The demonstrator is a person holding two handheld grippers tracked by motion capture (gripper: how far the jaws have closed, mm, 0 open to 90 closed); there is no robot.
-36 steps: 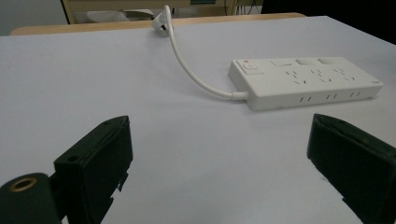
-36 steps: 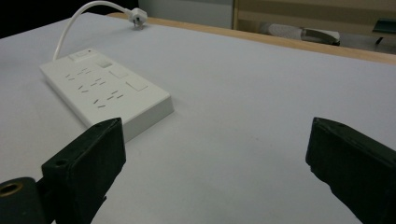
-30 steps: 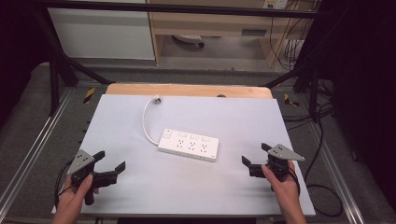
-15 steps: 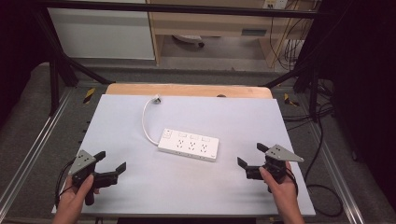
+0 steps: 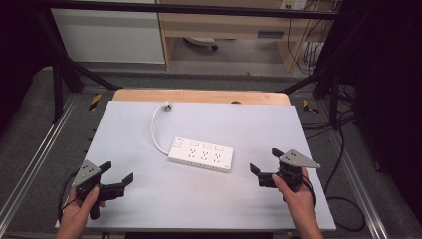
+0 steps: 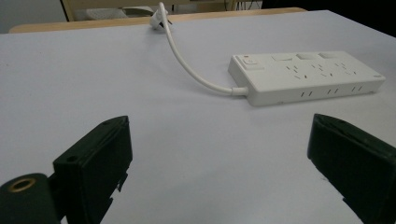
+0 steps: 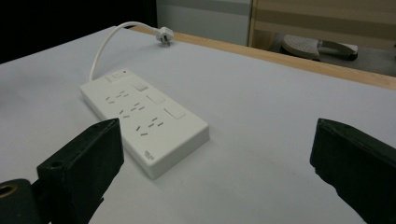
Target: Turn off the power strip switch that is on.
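A white power strip point(image 5: 200, 154) lies flat near the middle of the white tabletop point(image 5: 259, 124). Its white cable point(image 5: 155, 127) curves back to a plug point(image 5: 167, 105) near the far edge. My left gripper point(image 5: 117, 172) rests open at the front left, well short of the strip, with nothing between its fingers. My right gripper point(image 5: 265, 160) stands open at the front right, a short way from the strip's right end. In the left gripper view the left gripper point(image 6: 219, 140) faces the strip point(image 6: 308, 74) and plug point(image 6: 156, 21). In the right gripper view the right gripper point(image 7: 219, 149) faces the strip point(image 7: 142, 116).
A wooden strip point(image 5: 199, 95) borders the table's far edge. Metal rails point(image 5: 45, 149) run along both sides. Loose black cables point(image 5: 343, 134) lie on the floor to the right, and a shelf unit point(image 5: 224, 25) stands beyond the table.
My right gripper has shifted slightly left, toward the power strip. The left gripper and the strip have stayed put.
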